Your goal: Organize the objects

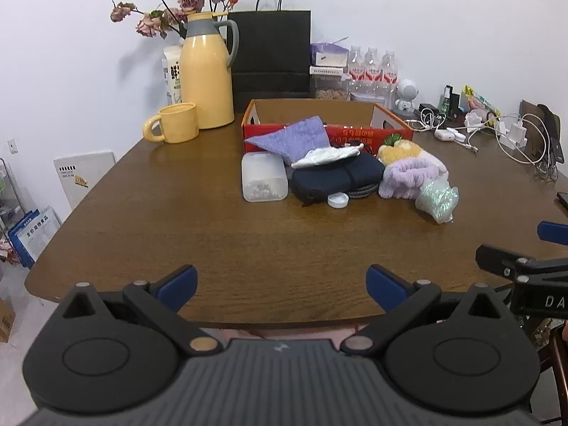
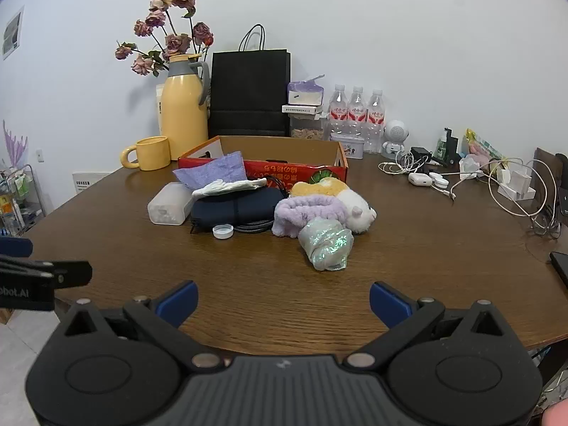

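A pile of loose objects lies mid-table before an open red cardboard box (image 1: 390, 120) (image 2: 333, 170): a purple cloth (image 1: 294, 136) (image 2: 216, 172), white glove (image 1: 326, 154) (image 2: 227, 186), clear plastic box (image 1: 264, 175) (image 2: 168, 206), navy pouch (image 1: 333, 175) (image 2: 234, 206), white cap (image 1: 337, 199) (image 2: 223, 230), lilac headband (image 1: 404, 175) (image 2: 305, 211), plush toy (image 1: 401, 149) (image 2: 351, 202) and iridescent bag (image 1: 436, 198) (image 2: 326, 241). My left gripper (image 1: 282, 284) is open and empty over the near table edge. My right gripper (image 2: 284, 300) is open and empty, also near the front edge.
A yellow jug (image 1: 207, 78), yellow mug (image 1: 175, 122), black paper bag (image 1: 271, 53), water bottles (image 1: 372, 67) and dried flowers stand at the back. Cables and chargers (image 2: 497, 184) crowd the right side. A phone (image 2: 561, 266) lies at the right edge.
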A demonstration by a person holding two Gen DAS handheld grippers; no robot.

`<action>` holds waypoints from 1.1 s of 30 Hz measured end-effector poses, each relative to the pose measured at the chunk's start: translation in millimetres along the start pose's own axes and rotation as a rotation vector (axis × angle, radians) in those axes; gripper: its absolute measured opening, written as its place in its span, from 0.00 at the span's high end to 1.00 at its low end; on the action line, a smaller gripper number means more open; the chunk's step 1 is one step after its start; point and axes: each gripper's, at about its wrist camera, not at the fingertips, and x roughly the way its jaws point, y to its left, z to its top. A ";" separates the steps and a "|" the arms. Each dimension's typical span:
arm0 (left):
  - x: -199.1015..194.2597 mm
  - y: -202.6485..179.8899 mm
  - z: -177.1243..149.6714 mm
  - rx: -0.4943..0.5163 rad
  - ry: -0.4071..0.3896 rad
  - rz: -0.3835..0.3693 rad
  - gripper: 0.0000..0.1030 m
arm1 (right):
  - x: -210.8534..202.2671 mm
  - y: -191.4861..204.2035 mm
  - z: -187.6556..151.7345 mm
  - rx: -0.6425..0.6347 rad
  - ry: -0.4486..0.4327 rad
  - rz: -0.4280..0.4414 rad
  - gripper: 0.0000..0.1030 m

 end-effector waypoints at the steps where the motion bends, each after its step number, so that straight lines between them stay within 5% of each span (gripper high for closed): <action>1: -0.3 0.1 -0.2 0.001 -0.001 0.001 0.00 | 0.3 -0.6 0.3 0.005 0.002 -0.004 0.00; 33: 2.0 1.8 2.1 -0.008 0.013 0.003 0.00 | 1.9 -11.6 1.4 0.016 0.000 -0.022 0.00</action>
